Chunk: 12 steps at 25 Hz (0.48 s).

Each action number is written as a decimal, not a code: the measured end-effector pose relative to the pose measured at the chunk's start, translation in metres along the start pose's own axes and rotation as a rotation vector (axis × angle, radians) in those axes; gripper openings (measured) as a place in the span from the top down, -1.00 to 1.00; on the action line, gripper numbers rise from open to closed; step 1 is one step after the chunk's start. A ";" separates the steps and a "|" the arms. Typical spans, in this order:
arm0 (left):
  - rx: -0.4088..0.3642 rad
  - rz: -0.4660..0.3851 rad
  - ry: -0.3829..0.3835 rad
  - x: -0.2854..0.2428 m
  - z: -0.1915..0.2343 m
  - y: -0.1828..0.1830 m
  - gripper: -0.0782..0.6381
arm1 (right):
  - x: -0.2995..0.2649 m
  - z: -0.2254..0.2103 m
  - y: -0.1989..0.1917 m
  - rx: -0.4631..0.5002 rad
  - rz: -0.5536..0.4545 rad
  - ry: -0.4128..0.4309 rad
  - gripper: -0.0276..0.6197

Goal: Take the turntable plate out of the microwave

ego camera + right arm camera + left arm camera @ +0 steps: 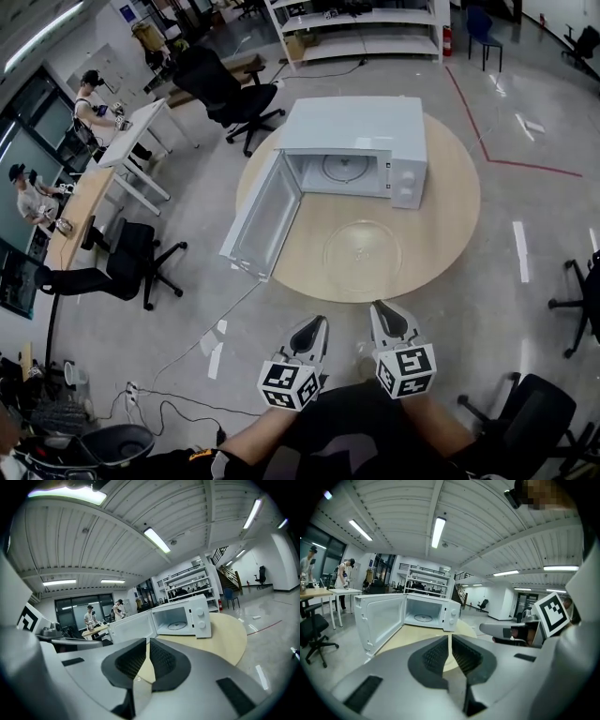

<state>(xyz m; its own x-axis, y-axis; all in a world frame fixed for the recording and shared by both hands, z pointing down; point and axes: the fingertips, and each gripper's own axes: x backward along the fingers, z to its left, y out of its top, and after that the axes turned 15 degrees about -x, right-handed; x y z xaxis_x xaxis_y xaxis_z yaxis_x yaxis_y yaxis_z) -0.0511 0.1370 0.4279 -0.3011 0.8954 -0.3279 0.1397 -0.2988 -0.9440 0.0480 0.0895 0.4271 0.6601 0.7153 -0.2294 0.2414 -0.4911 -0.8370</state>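
Observation:
A white microwave [361, 141] stands at the back of a round wooden table [450, 225] with its door [261, 220] swung wide open to the left. A clear glass turntable plate [362, 247] lies flat on the table in front of the microwave. In the cavity only a ring [349, 169] shows on the floor. My left gripper [312, 325] and right gripper [383, 309] hover side by side off the table's near edge, both shut and empty. The left gripper view [450, 639] and the right gripper view [148, 641] both look at the open cavity from a distance.
Black office chairs [234, 94] [131, 262] stand left of the table, another at the lower right [534, 412]. Two people work at desks [103, 183] on the far left. Cables [178, 394] trail over the floor near my feet. Shelves [366, 33] line the back.

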 end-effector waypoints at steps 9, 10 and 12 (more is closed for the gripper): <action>-0.024 -0.035 0.017 0.114 -0.012 -0.026 0.59 | 0.062 0.067 -0.048 0.029 -0.024 -0.026 0.83; -0.024 -0.039 0.021 0.129 -0.014 -0.029 0.59 | 0.070 0.076 -0.053 0.025 -0.033 -0.024 0.83; -0.028 -0.048 0.033 0.157 -0.017 -0.035 0.59 | 0.088 0.093 -0.062 0.021 -0.045 -0.022 0.84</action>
<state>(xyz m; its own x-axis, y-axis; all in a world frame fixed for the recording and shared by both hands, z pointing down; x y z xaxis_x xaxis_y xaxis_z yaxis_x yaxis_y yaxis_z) -0.0867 0.2935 0.4106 -0.2764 0.9191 -0.2809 0.1522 -0.2467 -0.9571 0.0246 0.2292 0.4129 0.6328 0.7476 -0.2016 0.2554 -0.4473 -0.8572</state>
